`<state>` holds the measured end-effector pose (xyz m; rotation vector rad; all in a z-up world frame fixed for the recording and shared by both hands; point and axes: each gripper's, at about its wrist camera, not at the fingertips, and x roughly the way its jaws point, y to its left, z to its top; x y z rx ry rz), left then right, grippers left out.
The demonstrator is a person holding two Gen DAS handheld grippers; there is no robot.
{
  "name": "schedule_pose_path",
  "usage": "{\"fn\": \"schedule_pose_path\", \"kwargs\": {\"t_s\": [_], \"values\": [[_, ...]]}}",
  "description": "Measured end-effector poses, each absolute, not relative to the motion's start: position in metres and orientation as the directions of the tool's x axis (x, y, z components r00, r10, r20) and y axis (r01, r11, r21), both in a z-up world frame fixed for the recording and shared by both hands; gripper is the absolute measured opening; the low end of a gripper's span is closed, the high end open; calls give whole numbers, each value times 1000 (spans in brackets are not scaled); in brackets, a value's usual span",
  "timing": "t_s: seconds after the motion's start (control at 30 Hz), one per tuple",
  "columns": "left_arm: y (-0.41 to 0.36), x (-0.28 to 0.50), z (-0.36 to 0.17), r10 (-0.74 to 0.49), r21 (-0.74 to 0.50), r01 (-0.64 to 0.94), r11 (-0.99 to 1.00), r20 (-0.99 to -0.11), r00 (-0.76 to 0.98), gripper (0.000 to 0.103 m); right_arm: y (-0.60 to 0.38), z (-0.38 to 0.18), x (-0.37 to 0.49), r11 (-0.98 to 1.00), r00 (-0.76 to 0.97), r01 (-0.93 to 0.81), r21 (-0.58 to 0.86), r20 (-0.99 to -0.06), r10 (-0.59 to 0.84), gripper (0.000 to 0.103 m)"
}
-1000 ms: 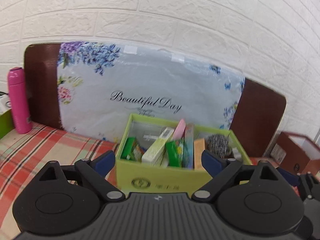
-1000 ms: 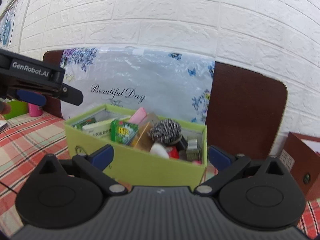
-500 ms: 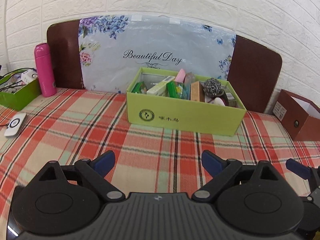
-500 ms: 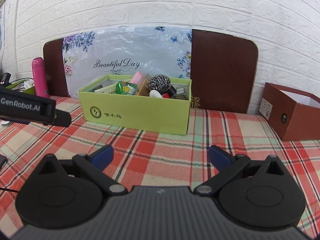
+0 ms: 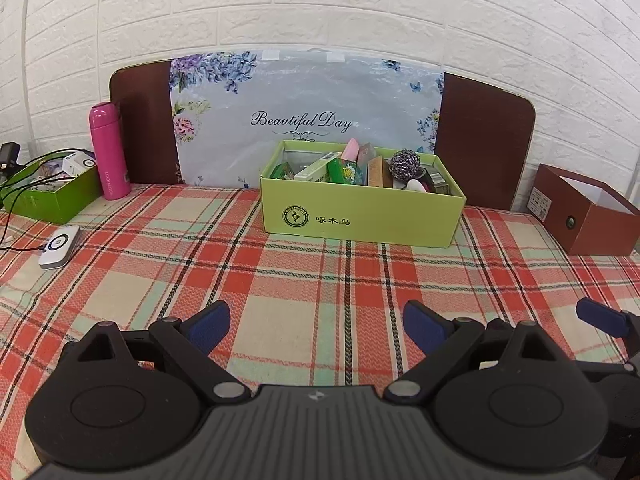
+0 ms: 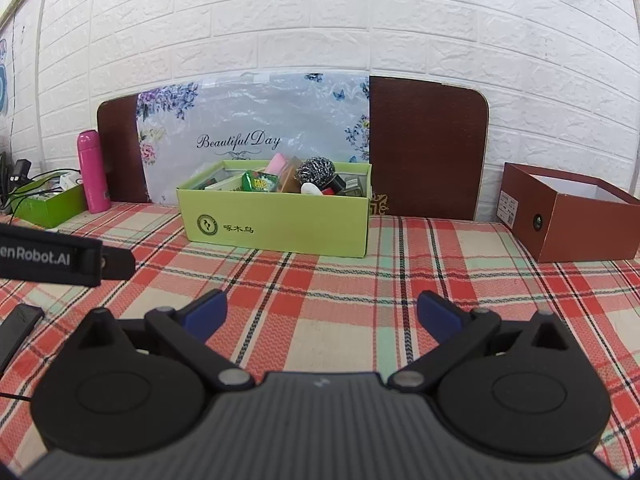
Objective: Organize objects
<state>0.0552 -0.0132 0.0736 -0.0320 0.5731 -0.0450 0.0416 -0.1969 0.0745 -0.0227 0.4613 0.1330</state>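
Note:
A light green cardboard box (image 5: 360,216) stands at the back of the plaid table, also in the right wrist view (image 6: 276,224). It holds several items: small green packets, a pink piece, a steel scourer (image 5: 405,163), a white piece. My left gripper (image 5: 316,326) is open and empty, low over the cloth well in front of the box. My right gripper (image 6: 320,314) is open and empty, also well in front of the box. The left gripper's body (image 6: 60,258) shows at the left of the right wrist view.
A brown open box (image 5: 588,216) stands at the right, and shows in the right wrist view (image 6: 568,216). A pink bottle (image 5: 109,150), a dark green box with cables (image 5: 52,194) and a white device (image 5: 60,246) are at the left. A floral panel (image 5: 304,120) leans on the brick wall.
Both grippers have drawn back from the light green box, which now looks farther and smaller. Both stay open and empty.

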Motion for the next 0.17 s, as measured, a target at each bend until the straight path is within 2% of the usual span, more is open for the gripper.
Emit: {"fn": "schedule_pose_path", "kwargs": {"t_s": [0.17], "values": [[-16,46,71,-59,-39,45,998,-544,837,96,-198,76,32,992,891,-129,10,-439,120,103]]}}
